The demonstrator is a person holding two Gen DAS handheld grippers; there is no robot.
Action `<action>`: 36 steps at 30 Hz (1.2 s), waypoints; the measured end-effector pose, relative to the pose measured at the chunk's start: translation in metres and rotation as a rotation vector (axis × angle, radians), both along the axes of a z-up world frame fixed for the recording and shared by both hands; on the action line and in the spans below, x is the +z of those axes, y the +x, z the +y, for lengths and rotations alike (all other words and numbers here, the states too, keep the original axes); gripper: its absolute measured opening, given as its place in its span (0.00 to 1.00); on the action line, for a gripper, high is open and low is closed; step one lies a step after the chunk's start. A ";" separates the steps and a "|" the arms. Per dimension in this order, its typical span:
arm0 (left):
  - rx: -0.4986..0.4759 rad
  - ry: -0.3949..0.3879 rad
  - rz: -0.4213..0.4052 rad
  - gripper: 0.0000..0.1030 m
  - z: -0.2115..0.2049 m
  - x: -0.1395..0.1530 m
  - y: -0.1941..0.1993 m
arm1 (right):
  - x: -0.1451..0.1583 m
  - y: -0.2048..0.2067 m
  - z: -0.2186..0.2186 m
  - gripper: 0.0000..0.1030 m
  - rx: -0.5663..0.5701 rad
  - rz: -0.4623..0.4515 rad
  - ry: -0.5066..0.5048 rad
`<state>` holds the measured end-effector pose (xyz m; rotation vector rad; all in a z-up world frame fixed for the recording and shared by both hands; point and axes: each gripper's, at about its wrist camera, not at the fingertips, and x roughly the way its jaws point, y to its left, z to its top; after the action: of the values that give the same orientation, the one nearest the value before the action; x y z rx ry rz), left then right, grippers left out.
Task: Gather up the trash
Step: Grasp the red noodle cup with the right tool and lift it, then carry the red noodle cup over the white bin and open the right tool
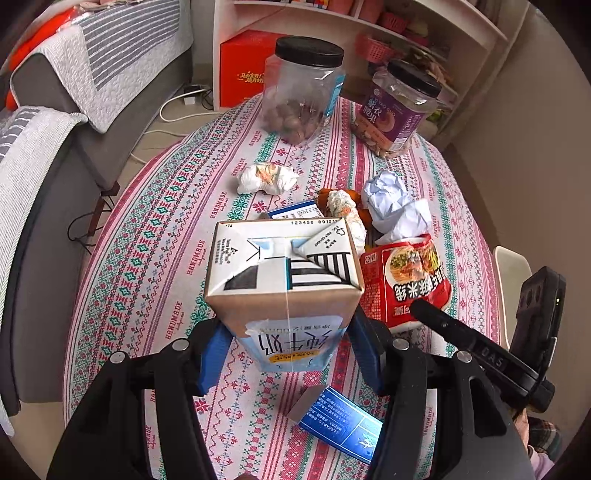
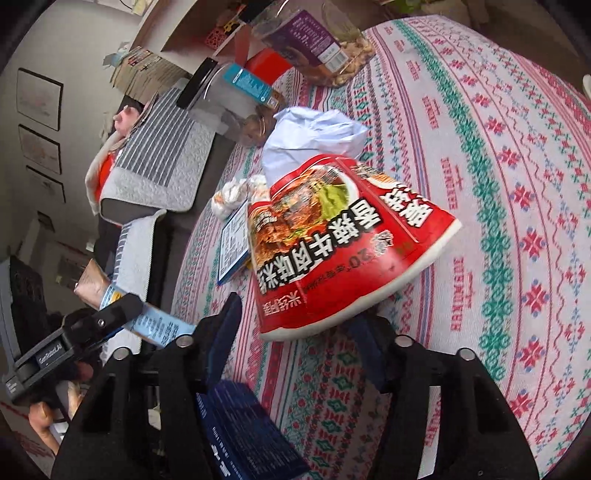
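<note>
My left gripper (image 1: 288, 343) is shut on a brown and white milk carton (image 1: 284, 273), held above the patterned tablecloth (image 1: 155, 258). My right gripper (image 2: 303, 328) is shut on the rim of a crushed red noodle cup (image 2: 343, 236), which also shows in the left wrist view (image 1: 406, 277). On the table lie a crumpled white paper ball (image 1: 391, 203), two wadded printed tissues (image 1: 266, 177) (image 1: 343, 206), a small blue and white box (image 1: 295, 210) and a dark blue box (image 1: 340, 424).
Two black-lidded plastic jars of nuts (image 1: 303, 88) (image 1: 399, 107) stand at the table's far end. A grey sofa (image 1: 48, 155) with striped covers lies left of the table. A white shelf unit (image 1: 369, 33) and a red box (image 1: 247, 66) stand behind.
</note>
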<state>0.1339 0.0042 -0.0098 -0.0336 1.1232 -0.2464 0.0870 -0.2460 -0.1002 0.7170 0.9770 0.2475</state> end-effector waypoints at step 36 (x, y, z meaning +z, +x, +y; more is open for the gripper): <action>-0.054 -0.023 -0.103 0.56 -0.047 0.034 -0.013 | 0.106 -0.044 -0.011 0.05 0.037 -0.285 -0.558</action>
<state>0.1204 -0.0432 0.0239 -0.0106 1.0198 -0.3059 0.0434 -0.2568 0.0060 0.1464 0.7357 0.0950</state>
